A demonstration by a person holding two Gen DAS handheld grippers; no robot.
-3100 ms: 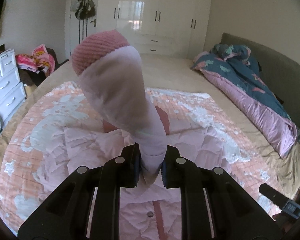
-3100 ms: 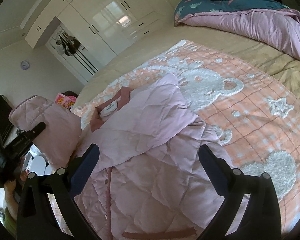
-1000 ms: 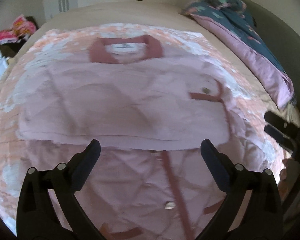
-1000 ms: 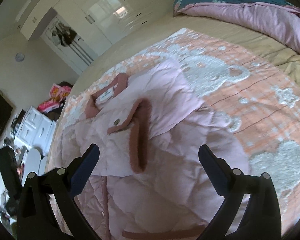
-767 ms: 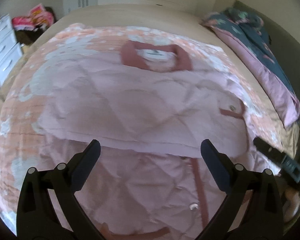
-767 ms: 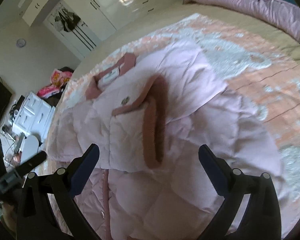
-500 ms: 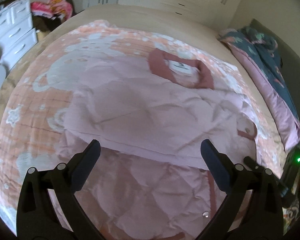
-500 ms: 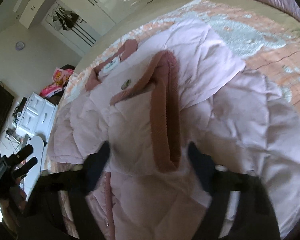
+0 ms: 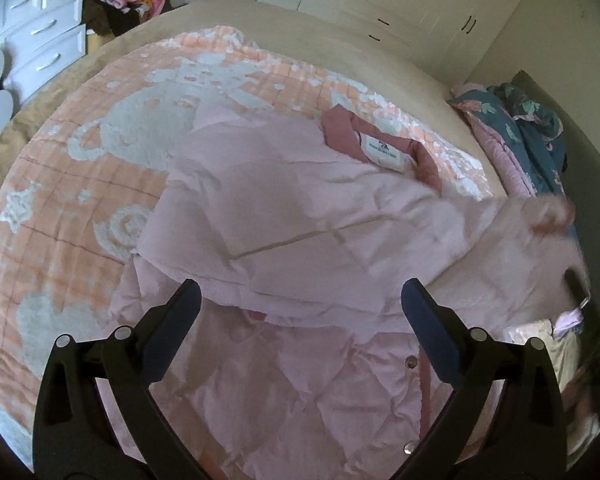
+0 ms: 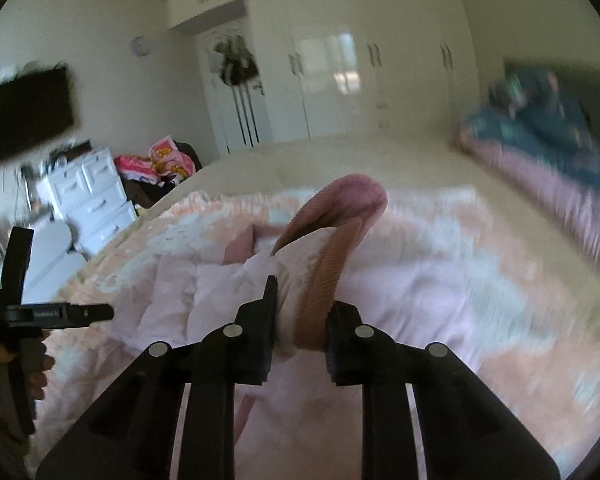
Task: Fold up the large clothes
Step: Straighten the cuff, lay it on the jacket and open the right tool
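Observation:
A pale pink quilted jacket [image 9: 300,232] lies spread on the bed with its dark pink collar [image 9: 380,148] at the far side and one sleeve folded across the chest. My left gripper [image 9: 300,316] is open and empty, above the jacket's lower half. My right gripper [image 10: 302,312] is shut on the sleeve end with the ribbed dark pink cuff [image 10: 332,248] and holds it lifted above the jacket [image 10: 204,296]. The lifted sleeve [image 9: 532,248] shows blurred at the right of the left wrist view.
A peach blanket with white bears [image 9: 80,200] covers the bed. A blue and pink duvet [image 9: 516,136] is bunched at the far right. White drawers [image 9: 40,32] stand at the left and white wardrobes [image 10: 340,80] along the far wall.
My right gripper has closed on the sleeve cuff and lifted it off the jacket. My left gripper, which let go of the other sleeve earlier, has drifted left, still open.

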